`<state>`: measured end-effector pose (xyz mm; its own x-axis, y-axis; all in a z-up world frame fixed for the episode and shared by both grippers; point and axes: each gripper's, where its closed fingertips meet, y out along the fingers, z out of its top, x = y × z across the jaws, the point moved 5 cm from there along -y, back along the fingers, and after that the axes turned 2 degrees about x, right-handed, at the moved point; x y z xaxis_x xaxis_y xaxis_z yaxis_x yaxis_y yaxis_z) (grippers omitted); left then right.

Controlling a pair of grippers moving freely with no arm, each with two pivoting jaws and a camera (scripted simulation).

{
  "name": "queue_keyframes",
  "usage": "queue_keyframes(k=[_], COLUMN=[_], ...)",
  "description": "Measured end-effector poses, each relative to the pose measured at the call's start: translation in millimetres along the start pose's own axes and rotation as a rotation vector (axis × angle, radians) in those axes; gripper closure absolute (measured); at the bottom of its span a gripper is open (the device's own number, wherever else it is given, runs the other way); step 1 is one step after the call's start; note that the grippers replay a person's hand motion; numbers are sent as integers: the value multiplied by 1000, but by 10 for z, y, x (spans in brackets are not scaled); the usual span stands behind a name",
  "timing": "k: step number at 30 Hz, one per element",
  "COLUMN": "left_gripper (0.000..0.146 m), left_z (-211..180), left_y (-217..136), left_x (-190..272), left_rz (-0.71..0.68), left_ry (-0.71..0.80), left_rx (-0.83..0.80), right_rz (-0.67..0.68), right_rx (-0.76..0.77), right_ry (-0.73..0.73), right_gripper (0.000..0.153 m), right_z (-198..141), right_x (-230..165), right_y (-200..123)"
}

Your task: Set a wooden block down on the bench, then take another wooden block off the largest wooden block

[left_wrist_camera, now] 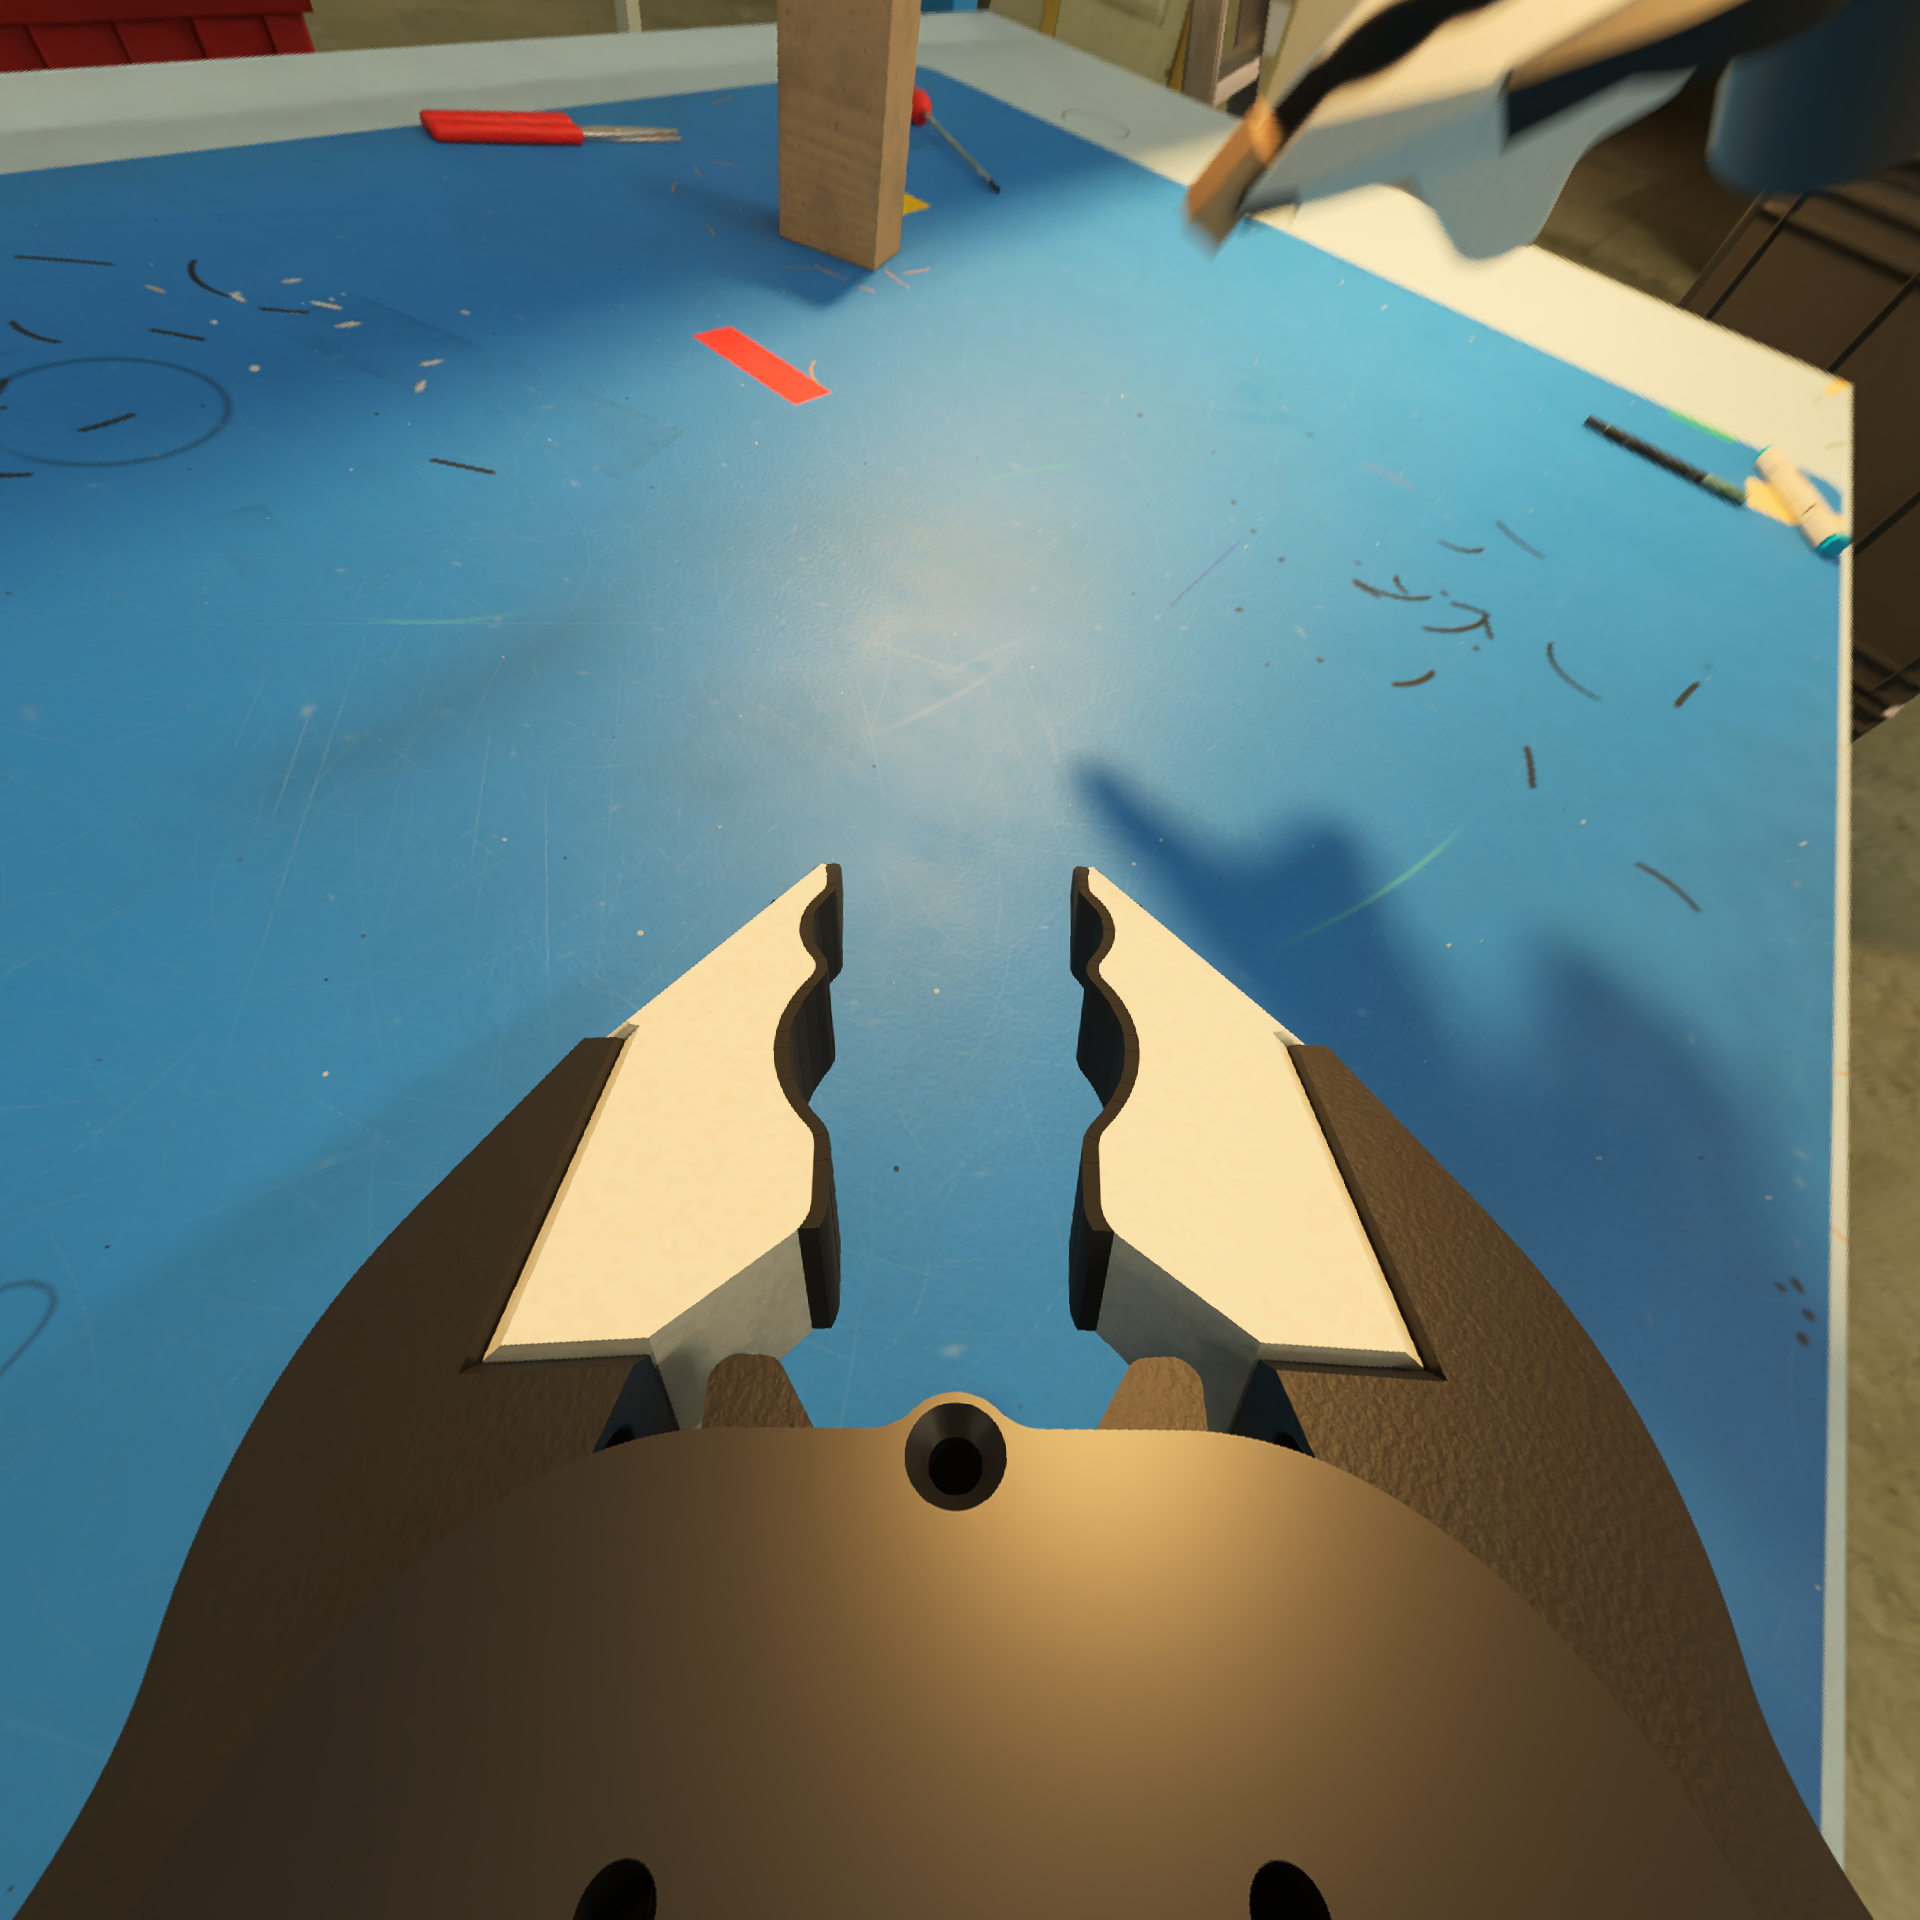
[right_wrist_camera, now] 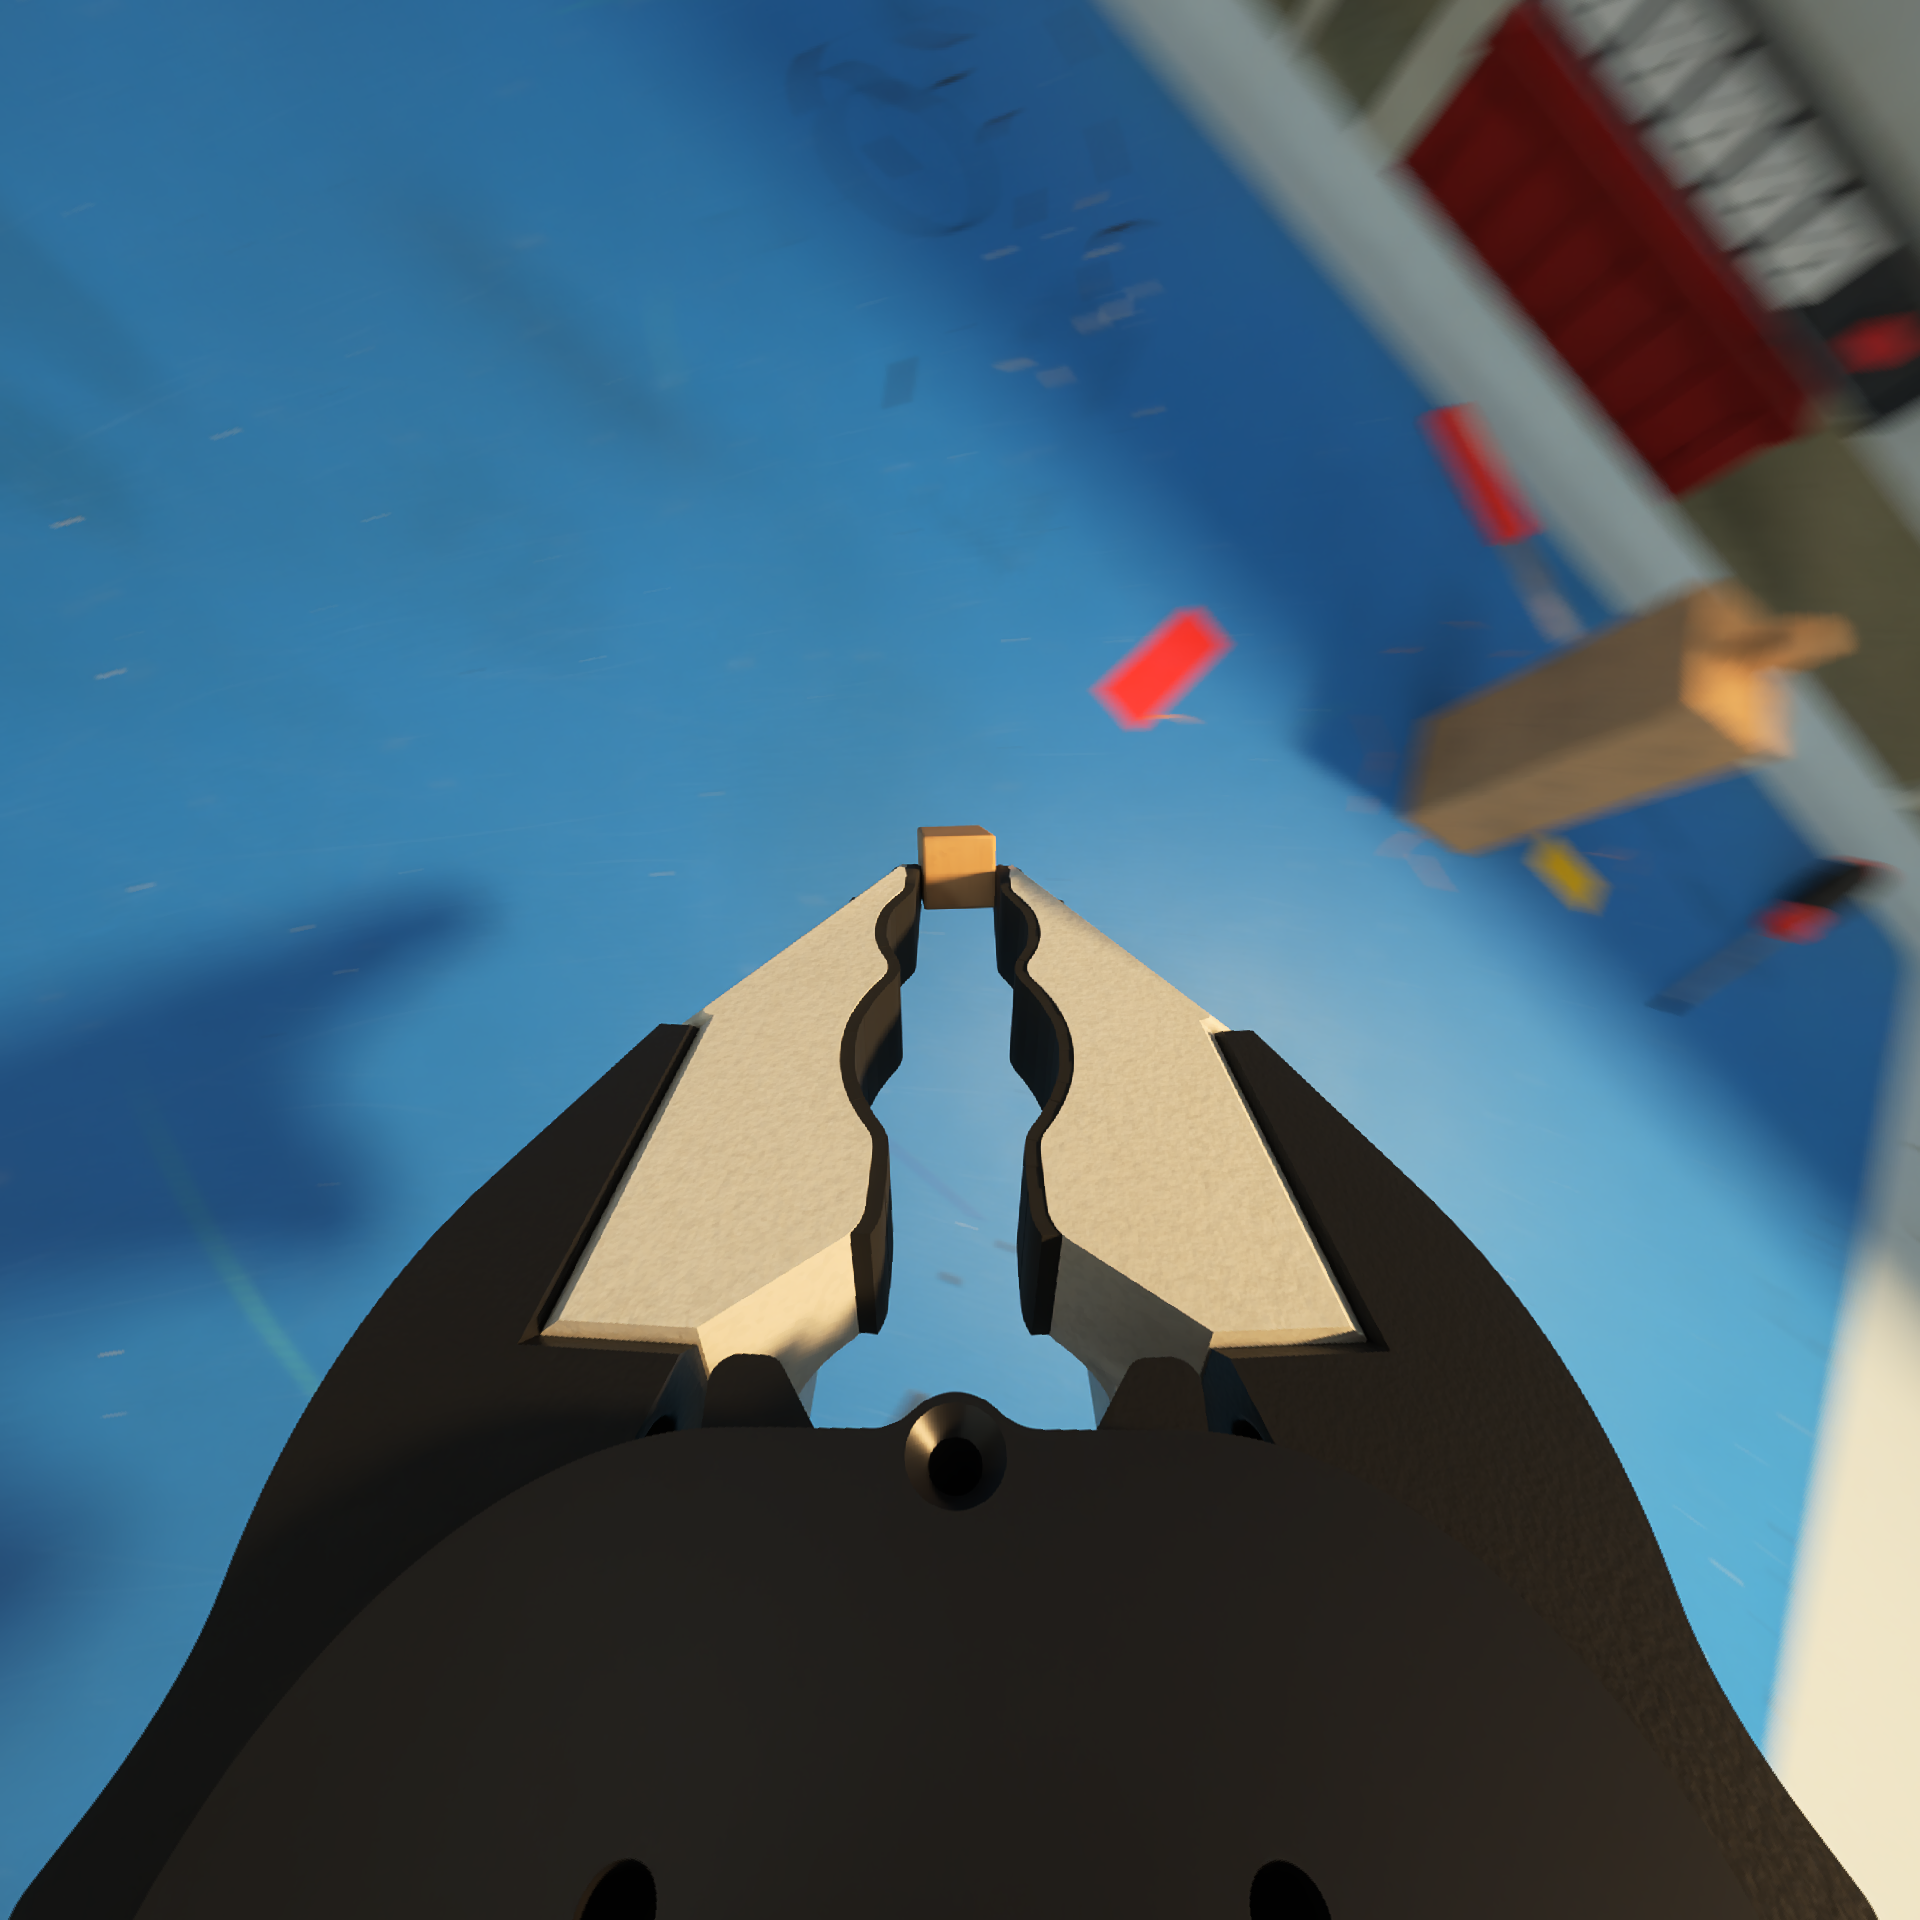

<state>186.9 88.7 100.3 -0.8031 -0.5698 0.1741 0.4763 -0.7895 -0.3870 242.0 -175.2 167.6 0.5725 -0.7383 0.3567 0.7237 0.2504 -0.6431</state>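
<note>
My right gripper (right_wrist_camera: 957, 871) is shut on a small wooden block (right_wrist_camera: 956, 860) at its fingertips, held in the air above the blue bench (right_wrist_camera: 520, 623). It also shows in the left wrist view (left_wrist_camera: 1231, 187) at the top right with the block (left_wrist_camera: 1224, 179) in it. The largest wooden block (left_wrist_camera: 844, 125) stands upright at the far side of the bench. In the right wrist view (right_wrist_camera: 1590, 717) a smaller wooden block (right_wrist_camera: 1782, 639) rests on its top. My left gripper (left_wrist_camera: 956, 878) is open and empty, low over the bench (left_wrist_camera: 935, 623).
A red tape strip (left_wrist_camera: 762, 364) lies on the bench in front of the large block. A red-handled tool (left_wrist_camera: 504, 127) and a screwdriver (left_wrist_camera: 961, 140) lie near the far edge. Markers (left_wrist_camera: 1803, 499) lie at the right edge. A red cabinet (right_wrist_camera: 1600, 249) stands beyond the bench.
</note>
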Motion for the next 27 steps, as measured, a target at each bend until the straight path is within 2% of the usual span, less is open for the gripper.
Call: queue_keyframes(k=[5, 7, 10, 13, 15, 17, 20, 23, 27], left_gripper=[103, 104, 105, 105, 106, 107, 107, 107, 107], left_z=[-3, -3, -19, -41, -58, -76, -87, -93, -100], left_y=[-22, -28, -22, -9, -1, 16, 43, 55, 47], left_x=[-47, -55, -56, -60, -60, -53, -33, -16, -23], left_rz=[-35, -33, -24, 4, 24, 34, 28, 19, 20], left_ry=[-67, -74, -62, -26, 4, 26, 35, 34, 32], left_rx=[9, 11, -4, -30, -47, -64, -74, -78, -81], right_rz=[-388, -494, -601, -790, -732, -622, -437, -164, 115], right_rx=[20, 32, 61, 32, 52, 59, -47, -157, -356], right_ry=[-13, 1, 9, -48, 3, 47, 35, 42, 67], right_gripper=[139, 139, 139, 139, 139, 139, 139, 139, 139], right_z=[103, 107, 107, 50, -1, -86, -336, -626, -979], right_x=[1177, 1524, 1814, 2006, 2055, 2027, 1830, 1498, 1241], right_y=[-835, -1085, -1264, -1384, -1331, -1107, -543, 69, 696])
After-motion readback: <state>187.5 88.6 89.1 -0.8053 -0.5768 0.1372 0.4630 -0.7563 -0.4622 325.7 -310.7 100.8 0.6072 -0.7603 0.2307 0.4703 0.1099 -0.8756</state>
